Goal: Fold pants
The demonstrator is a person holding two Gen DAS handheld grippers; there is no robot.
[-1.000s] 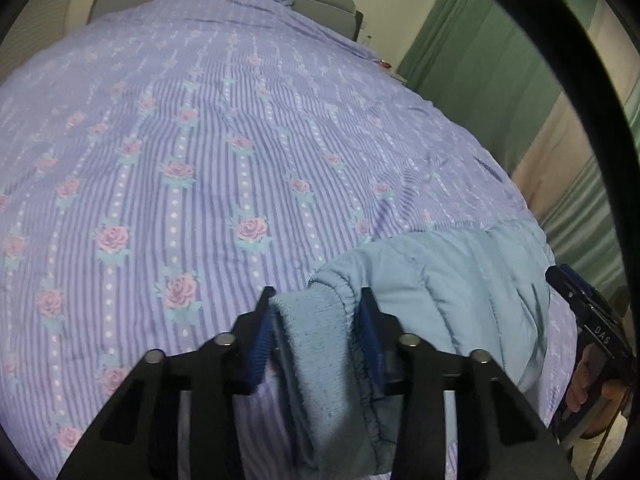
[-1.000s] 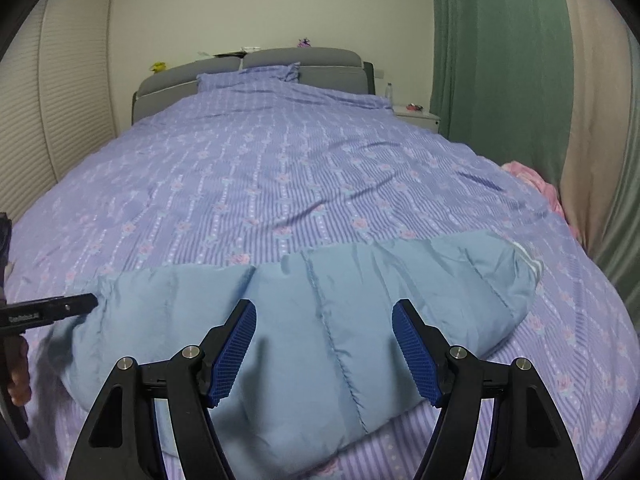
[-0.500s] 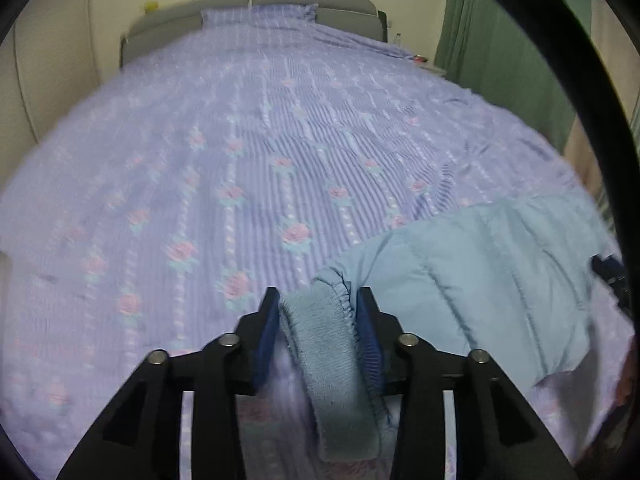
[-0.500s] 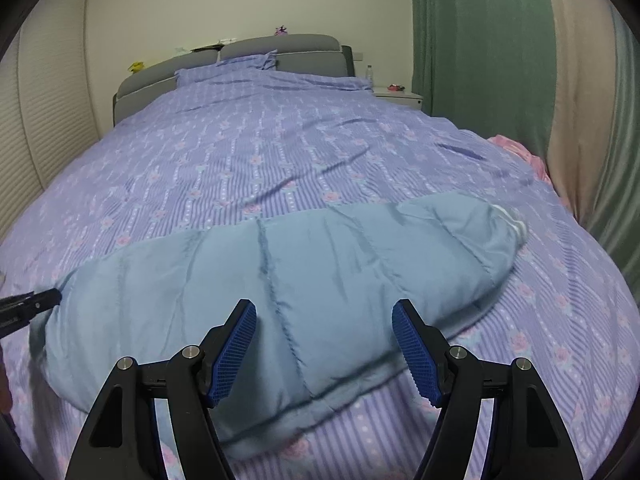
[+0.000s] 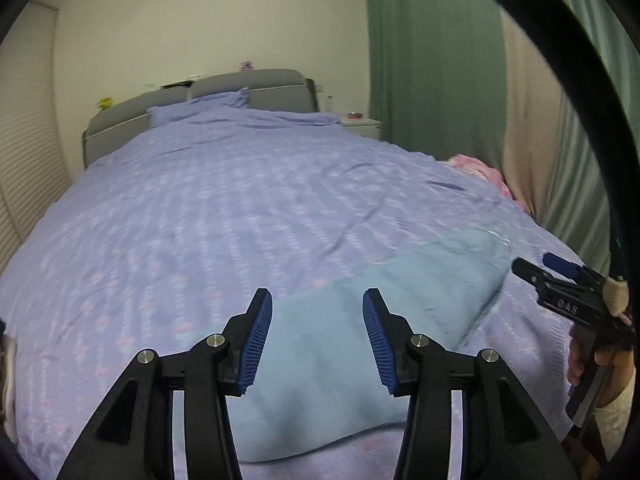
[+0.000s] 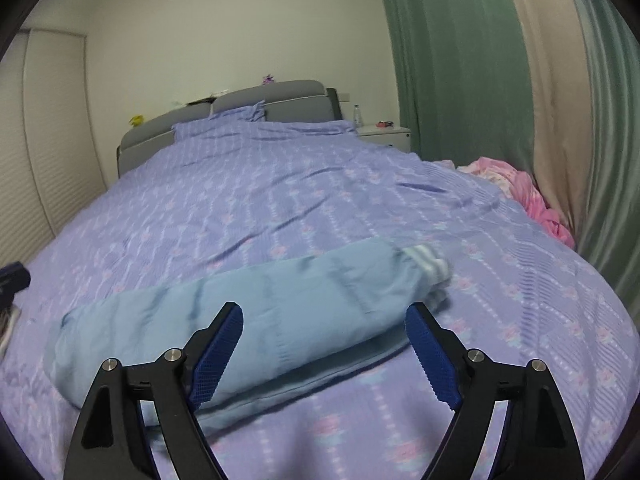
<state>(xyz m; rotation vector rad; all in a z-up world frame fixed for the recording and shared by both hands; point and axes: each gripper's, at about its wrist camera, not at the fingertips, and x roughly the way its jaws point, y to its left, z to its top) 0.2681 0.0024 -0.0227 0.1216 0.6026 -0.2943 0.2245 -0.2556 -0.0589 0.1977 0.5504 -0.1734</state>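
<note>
The pale blue pants (image 6: 248,312) lie folded into a long band across the near end of the bed (image 6: 280,200), on its purple flowered cover, held by neither hand-held gripper.

The left hand-held gripper (image 5: 316,344) hovers above one end of the pants (image 5: 320,364). Its jaws are opening; the cloth shows in the gap between the blue pads but lies below them, untouched. From this hand-held gripper the band runs ahead and off to the right, toward the right hand-held gripper (image 5: 560,280), which enters at the far right edge, carried by a hand (image 5: 600,364) in a pale sleeve.

The right hand-held gripper (image 6: 324,348) is released too, its jaws opening wide, and nothing is pressed between the pads. The pants lie just ahead of and below it, spanning from well left of its left finger to a little past its right finger, where a white-striped cuff (image 6: 428,264) marks the end. A lower layer of the fold shows along the near edge.

Farther ahead of both stand the grey headboard (image 6: 272,98) and a purple pillow (image 6: 240,114). To the right hang green curtains (image 6: 452,60), with a pink bundle of cloth (image 6: 516,184) at the bed's right edge.
</note>
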